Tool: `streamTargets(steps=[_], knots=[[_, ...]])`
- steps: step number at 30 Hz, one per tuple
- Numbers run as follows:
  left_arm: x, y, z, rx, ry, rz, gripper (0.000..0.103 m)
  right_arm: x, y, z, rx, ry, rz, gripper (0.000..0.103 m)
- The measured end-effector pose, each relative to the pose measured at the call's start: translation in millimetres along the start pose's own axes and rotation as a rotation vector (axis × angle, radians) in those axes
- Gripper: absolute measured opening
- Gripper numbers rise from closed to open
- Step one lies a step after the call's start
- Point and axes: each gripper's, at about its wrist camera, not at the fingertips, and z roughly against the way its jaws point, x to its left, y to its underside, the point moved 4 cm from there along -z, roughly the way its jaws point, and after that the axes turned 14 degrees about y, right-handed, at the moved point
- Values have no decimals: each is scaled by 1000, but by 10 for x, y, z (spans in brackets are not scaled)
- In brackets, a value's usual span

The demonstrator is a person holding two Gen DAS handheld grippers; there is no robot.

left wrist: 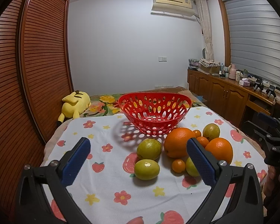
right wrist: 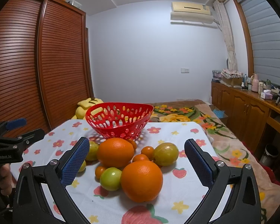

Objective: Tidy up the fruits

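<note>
A red perforated basket (left wrist: 155, 115) stands empty at the far side of the table; it also shows in the right wrist view (right wrist: 119, 120). In front of it lies a cluster of fruit: two large oranges (left wrist: 179, 141) (right wrist: 141, 180), several green fruits (left wrist: 147, 169) (right wrist: 110, 178) and several small orange ones (left wrist: 178, 165) (right wrist: 147, 151). My left gripper (left wrist: 138, 147) is open and empty, above the table near the green fruits. My right gripper (right wrist: 137, 147) is open and empty, with the fruit cluster between its fingers' line of sight.
The table wears a white cloth (left wrist: 106, 186) printed with flowers and strawberries. A yellow plush toy (left wrist: 75, 104) lies on the bed beyond. A wooden wardrobe (left wrist: 28, 65) stands left, a cluttered wooden cabinet (left wrist: 233, 95) right.
</note>
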Motion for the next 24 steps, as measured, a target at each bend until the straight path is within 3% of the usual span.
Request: streamTargets(steps=[24], knots=[[-33,-46,91,-14,3,-4,103,-24,3,18,-3,-1,-2,103]])
